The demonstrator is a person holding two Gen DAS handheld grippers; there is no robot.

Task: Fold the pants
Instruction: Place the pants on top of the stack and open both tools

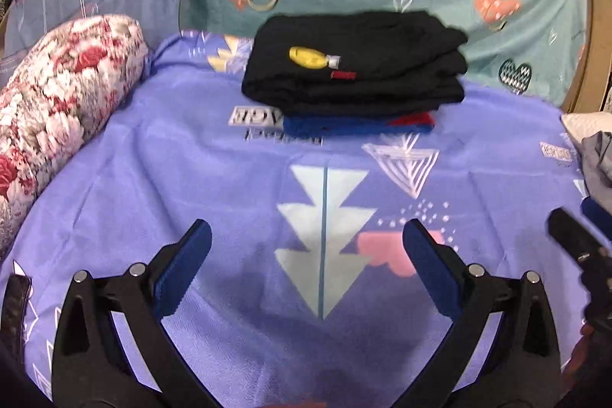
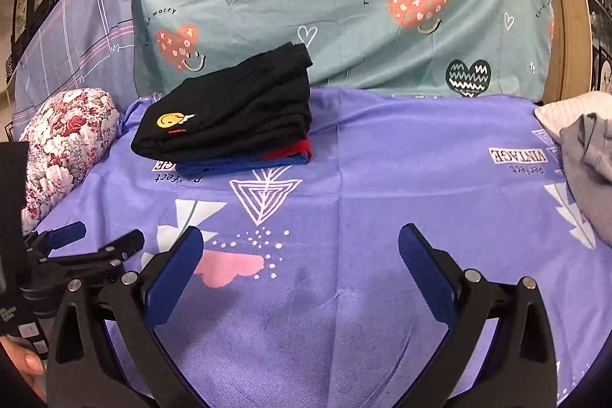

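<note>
My left tool [image 1: 306, 247] stands spread as wide as it goes, its blue-padded fingers [image 1: 183, 270] holding nothing, with only the purple patterned bedsheet [image 1: 153, 178] under the gap. My right tool [image 2: 300, 247] is just as wide apart and just as empty, hanging over the same sheet. In the left wrist view, the folded black pants with a yellow smiley patch [image 1: 355, 60] lie at twelve o'clock, well apart from my tools, on top of a stack with a red folded garment [image 1: 415, 119] and a blue folded garment [image 1: 344, 129] beneath them. In the right wrist view that stack sits at about eleven o'clock. A floral rose-printed bolster pillow [image 1: 57, 94] lies along the sheet's edge at nine to ten o'clock in the left view. A crumpled grey garment [image 2: 589, 171] rests at three o'clock in the right view, near a white textured cloth [image 2: 562, 109]. Behind the stack hangs a teal sheet printed with hearts [image 2: 344, 6].
</note>
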